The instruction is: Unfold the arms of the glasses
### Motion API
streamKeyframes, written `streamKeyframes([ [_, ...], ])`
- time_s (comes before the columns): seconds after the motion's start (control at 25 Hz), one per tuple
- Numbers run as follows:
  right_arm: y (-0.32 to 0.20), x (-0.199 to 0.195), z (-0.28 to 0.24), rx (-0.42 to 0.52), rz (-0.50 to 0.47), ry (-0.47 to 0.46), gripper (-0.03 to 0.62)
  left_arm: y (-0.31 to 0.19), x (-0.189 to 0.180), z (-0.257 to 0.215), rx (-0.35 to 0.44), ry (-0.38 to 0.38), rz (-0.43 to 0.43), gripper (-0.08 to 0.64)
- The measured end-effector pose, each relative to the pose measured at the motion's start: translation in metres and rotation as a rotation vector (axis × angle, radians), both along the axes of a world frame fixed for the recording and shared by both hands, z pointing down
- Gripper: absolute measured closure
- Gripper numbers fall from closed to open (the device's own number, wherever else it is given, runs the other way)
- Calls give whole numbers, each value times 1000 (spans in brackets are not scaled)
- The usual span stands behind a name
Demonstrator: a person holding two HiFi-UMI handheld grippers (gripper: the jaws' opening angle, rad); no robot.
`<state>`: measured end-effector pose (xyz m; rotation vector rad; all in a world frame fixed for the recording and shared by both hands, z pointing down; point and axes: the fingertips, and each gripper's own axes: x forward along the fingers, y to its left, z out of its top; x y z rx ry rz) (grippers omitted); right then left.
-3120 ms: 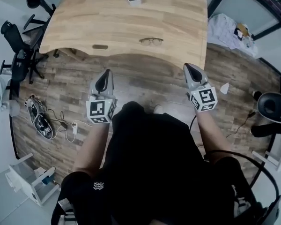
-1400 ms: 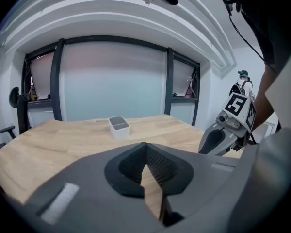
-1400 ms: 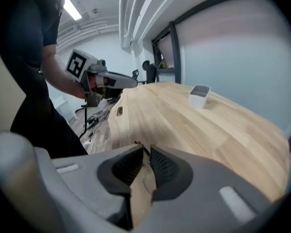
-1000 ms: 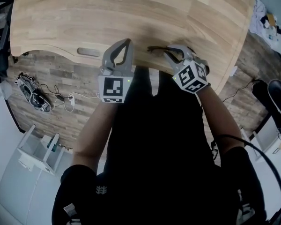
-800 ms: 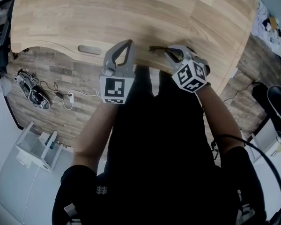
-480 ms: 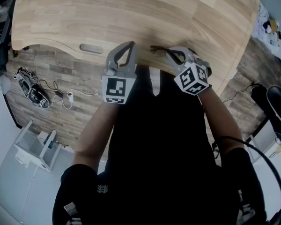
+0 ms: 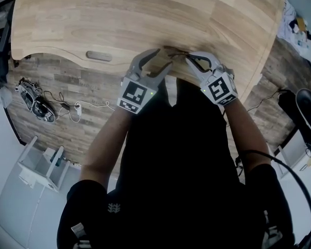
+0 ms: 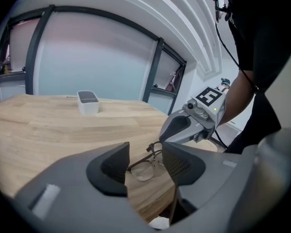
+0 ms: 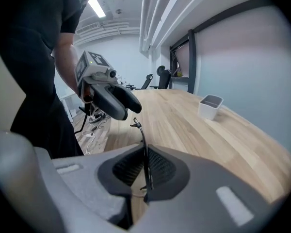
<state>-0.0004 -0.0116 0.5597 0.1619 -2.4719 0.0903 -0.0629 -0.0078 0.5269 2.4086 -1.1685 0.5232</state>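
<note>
While the right gripper's (image 7: 189, 56) just-closed jaws clenched the glasses (image 8: 143, 169) and the left gripper's (image 7: 163, 58) just-opened jaws hung empty beside them, a hasty tug risked bending them.

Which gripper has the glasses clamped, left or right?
The right gripper: its jaws have just closed on the glasses. On the left gripper the jaws have just opened wide, gripping nothing.

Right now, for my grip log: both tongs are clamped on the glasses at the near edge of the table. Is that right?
Not both. The right tongs are clamped on the glasses at the table's near edge; the left tongs have just been opening, with the glasses in the gap ungripped, as the left gripper view shows.
</note>
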Motion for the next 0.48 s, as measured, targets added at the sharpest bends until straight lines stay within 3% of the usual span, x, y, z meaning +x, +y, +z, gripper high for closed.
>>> streamKeyframes([
  [0.2,1,0,-4,-4,-3,-63,569,7,36,12,-69,57,134,324],
  [0.48,-3,5,-8,0,23,-79,566,9,51,-4,-75,93,188,328],
])
